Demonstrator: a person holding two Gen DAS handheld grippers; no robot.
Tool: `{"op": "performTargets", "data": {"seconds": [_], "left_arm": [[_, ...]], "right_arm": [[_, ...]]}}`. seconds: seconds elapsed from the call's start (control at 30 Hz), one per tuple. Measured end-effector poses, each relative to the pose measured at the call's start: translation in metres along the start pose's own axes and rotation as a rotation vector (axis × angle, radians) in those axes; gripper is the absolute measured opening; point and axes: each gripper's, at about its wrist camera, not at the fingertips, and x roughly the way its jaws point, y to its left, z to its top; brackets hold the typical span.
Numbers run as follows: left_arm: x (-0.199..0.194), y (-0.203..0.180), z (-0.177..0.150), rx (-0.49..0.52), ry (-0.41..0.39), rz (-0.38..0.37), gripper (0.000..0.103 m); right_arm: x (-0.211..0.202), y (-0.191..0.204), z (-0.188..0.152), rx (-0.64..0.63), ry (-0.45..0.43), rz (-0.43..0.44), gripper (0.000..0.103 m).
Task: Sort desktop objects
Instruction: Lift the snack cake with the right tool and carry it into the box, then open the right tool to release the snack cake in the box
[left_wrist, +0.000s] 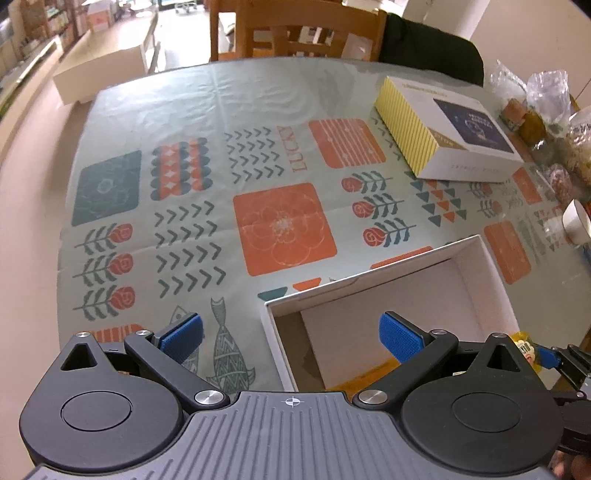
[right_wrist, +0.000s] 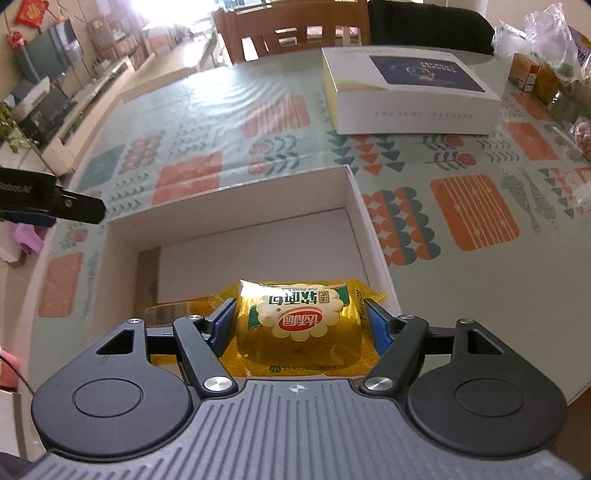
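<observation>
My right gripper (right_wrist: 301, 325) is shut on a yellow wrapped snack packet (right_wrist: 299, 325) and holds it over the near edge of an open white cardboard box (right_wrist: 354, 206). The box floor shows white, with a brown strip at its near left. My left gripper (left_wrist: 291, 338) is open and empty, above the box's near left corner (left_wrist: 271, 321). The right gripper with the yellow packet (left_wrist: 524, 345) shows at the right edge of the left wrist view. The left gripper's black finger (right_wrist: 55, 205) shows at the left edge of the right wrist view.
A closed white and yellow striped box (left_wrist: 443, 129) lies at the back of the patterned tablecloth (left_wrist: 184, 147); it also shows in the right wrist view (right_wrist: 410, 92). Bagged food and jars (left_wrist: 546, 110) crowd the right edge. A tape roll (left_wrist: 576, 221) sits there. Wooden chairs (left_wrist: 295, 29) stand behind.
</observation>
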Motion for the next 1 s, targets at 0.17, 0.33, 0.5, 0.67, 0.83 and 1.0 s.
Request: {"op": "performTargets", "data": {"seconds": [0.17,0.33,0.5,0.67,0.83,1.0], "left_arm": [[0.013,-0.001,0.004,0.021,0.025,-0.007,0.103],[0.018,-0.001,0.001,0.025,0.050,-0.019,0.103],[0.022,0.000,-0.004,0.031,0.072,-0.021,0.103],[0.020,-0.003,-0.006,0.048,0.074,-0.022,0.103],[0.009,-0.007,-0.011,0.056,0.033,-0.020,0.103],[-0.011,-0.020,-0.023,0.109,-0.060,0.011,0.103]], "right_arm": [[0.022,0.001,-0.001,-0.008,0.036,-0.018,0.089],[0.038,0.001,-0.006,-0.013,0.075,-0.032,0.090],[0.041,0.003,-0.010,-0.038,0.053,-0.052,0.101],[0.028,0.002,-0.011,-0.016,0.027,-0.047,0.101],[0.000,0.002,-0.011,0.022,-0.020,-0.053,0.103],[-0.040,0.007,-0.011,0.051,-0.085,-0.167,0.103]]}}
